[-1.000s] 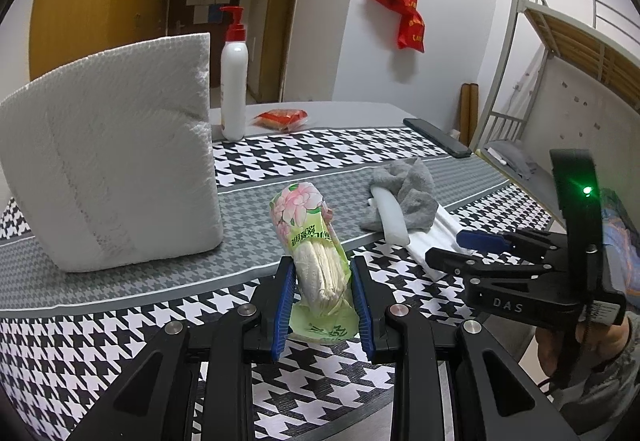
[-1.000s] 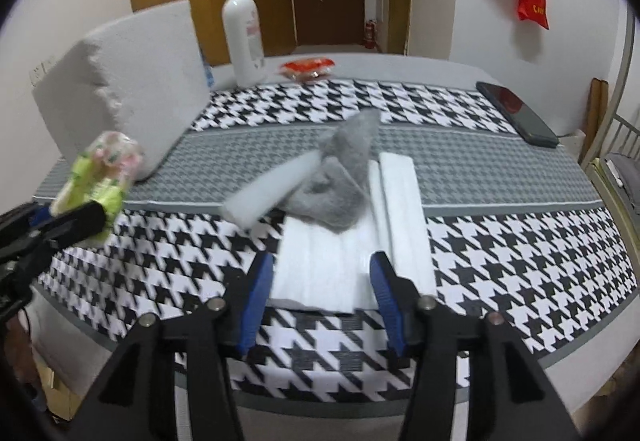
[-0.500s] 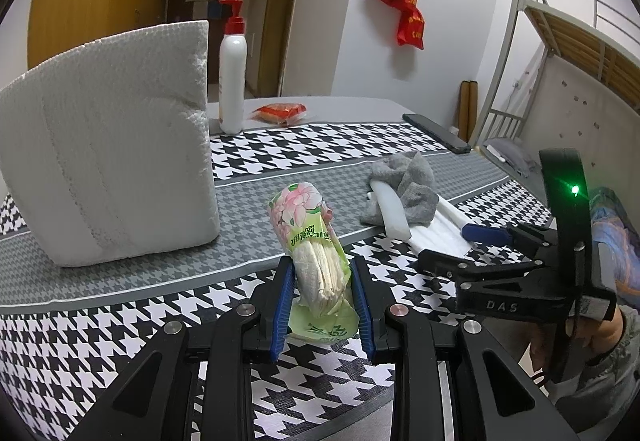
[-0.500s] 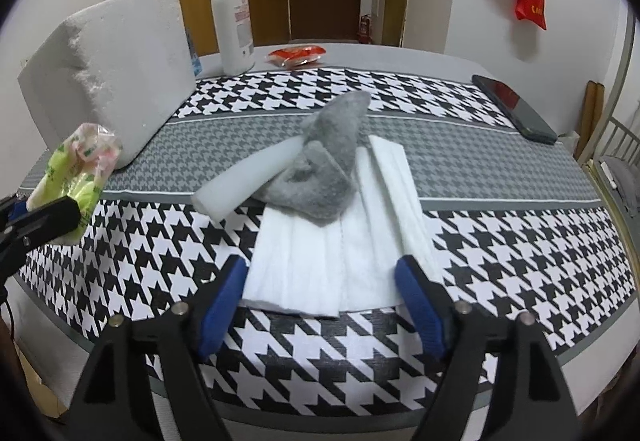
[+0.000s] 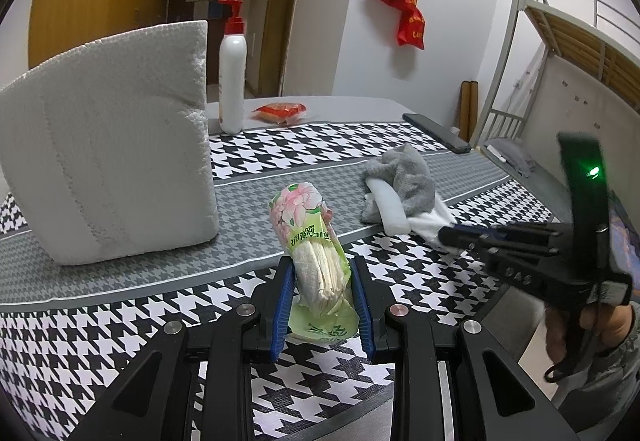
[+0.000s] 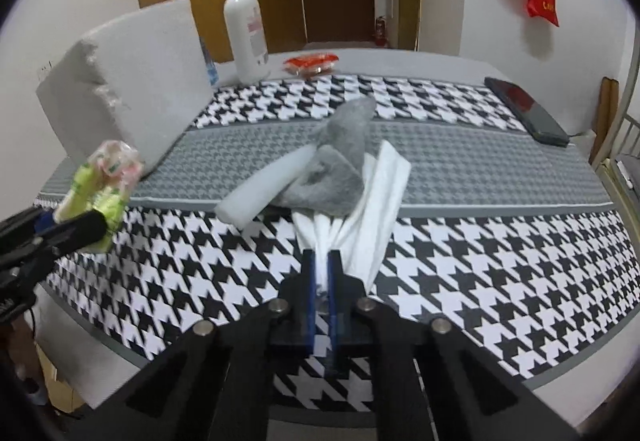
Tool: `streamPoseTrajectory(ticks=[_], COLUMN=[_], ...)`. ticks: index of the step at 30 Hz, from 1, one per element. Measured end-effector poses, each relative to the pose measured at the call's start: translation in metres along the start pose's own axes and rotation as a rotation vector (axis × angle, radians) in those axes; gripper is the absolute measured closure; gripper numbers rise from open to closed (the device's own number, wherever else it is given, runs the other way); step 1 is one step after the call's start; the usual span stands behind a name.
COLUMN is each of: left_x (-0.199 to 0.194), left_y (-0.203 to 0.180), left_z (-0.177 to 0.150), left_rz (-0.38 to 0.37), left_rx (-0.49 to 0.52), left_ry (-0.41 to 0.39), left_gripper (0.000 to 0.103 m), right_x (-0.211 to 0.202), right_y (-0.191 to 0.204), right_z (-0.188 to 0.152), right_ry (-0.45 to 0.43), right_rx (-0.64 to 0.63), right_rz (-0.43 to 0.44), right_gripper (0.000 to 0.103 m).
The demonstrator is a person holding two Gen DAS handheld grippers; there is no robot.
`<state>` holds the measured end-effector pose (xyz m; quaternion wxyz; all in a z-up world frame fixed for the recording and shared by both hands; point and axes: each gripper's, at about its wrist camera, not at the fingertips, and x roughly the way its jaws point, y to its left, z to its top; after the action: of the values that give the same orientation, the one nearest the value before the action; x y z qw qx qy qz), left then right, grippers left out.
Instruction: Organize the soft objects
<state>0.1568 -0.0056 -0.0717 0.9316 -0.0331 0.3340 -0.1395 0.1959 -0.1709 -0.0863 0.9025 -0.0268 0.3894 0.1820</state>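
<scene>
My left gripper (image 5: 320, 295) is shut on a green floral tissue pack (image 5: 314, 241) and holds it above the houndstooth table's front edge; the pack also shows in the right wrist view (image 6: 100, 189). My right gripper (image 6: 322, 273) is shut on the near edge of a white folded cloth (image 6: 372, 209), bunching it. A grey towel (image 6: 340, 165) and a white foam bar (image 6: 260, 187) lie on the cloth's far part. In the left wrist view the right gripper (image 5: 452, 235) reaches the cloth (image 5: 430, 219) beside the towel (image 5: 404, 177).
A big white foam block (image 5: 108, 165) stands at the left. A white pump bottle (image 5: 232, 81), a red packet (image 5: 280, 111) and a black phone (image 6: 528, 109) are at the back. A bunk bed frame (image 5: 560, 41) is to the right.
My right gripper was open around the white cloth's near edge and has shut on it, gathering the cloth into folds. My left gripper kept its hold on the tissue pack.
</scene>
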Motion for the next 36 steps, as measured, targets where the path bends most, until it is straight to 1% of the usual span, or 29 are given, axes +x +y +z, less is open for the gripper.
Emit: streamPoseTrajectory(ticks=[2, 8, 12, 17, 19, 22, 25, 26, 28, 30, 32, 36], left_x=[-0.002, -0.010, -0.015, -0.019, -0.019, -0.019, -0.019, -0.018, -0.017, -0.016, -0.015, -0.013], left_y=[-0.001, -0.002, -0.003, -0.005, -0.006, -0.006, -0.006, -0.006, -0.007, -0.008, -0.008, -0.007], left_z=[-0.001, -0.001, -0.002, -0.002, -0.002, -0.001, -0.001, -0.001, -0.001, -0.001, -0.001, 0.001], left_rz=[0.002, 0.005, 0.010, 0.010, 0.008, 0.004, 0.004, 0.004, 0.004, 0.004, 0.005, 0.010], left_rx=[-0.001, 0.003, 0.002, 0.005, 0.007, 0.010, 0.011, 0.013, 0.014, 0.016, 0.016, 0.014], left_ry=[-0.004, -0.018, -0.024, -0.029, -0.026, -0.027, -0.026, -0.025, -0.020, -0.019, -0.018, -0.017], left_gripper=[0.073, 0.073, 0.073, 0.073, 0.073, 0.073, 0.073, 0.073, 0.073, 0.073, 0.073, 0.073], right_x=[-0.011, -0.045, -0.060, -0.076, -0.079, -0.076, -0.059, -0.053, -0.043, -0.038, -0.037, -0.028], right_y=[0.000, 0.004, 0.003, -0.005, -0.008, -0.014, -0.020, -0.021, -0.024, -0.027, -0.029, -0.030], right_z=[0.004, 0.012, 0.014, 0.013, 0.013, 0.005, -0.005, -0.008, -0.013, -0.017, -0.019, -0.018], right_ry=[-0.032, -0.120, -0.158, -0.193, -0.198, -0.172, -0.111, -0.093, -0.065, -0.065, -0.086, -0.066], right_rx=[0.008, 0.003, 0.007, 0.032, 0.039, 0.045, 0.060, 0.065, 0.073, 0.092, 0.103, 0.090], right_rz=[0.014, 0.021, 0.013, -0.022, -0.040, -0.059, -0.084, -0.089, -0.098, -0.098, -0.091, -0.096], right_gripper=[0.096, 0.096, 0.096, 0.096, 0.096, 0.096, 0.095, 0.092, 0.076, 0.035, 0.023, 0.021])
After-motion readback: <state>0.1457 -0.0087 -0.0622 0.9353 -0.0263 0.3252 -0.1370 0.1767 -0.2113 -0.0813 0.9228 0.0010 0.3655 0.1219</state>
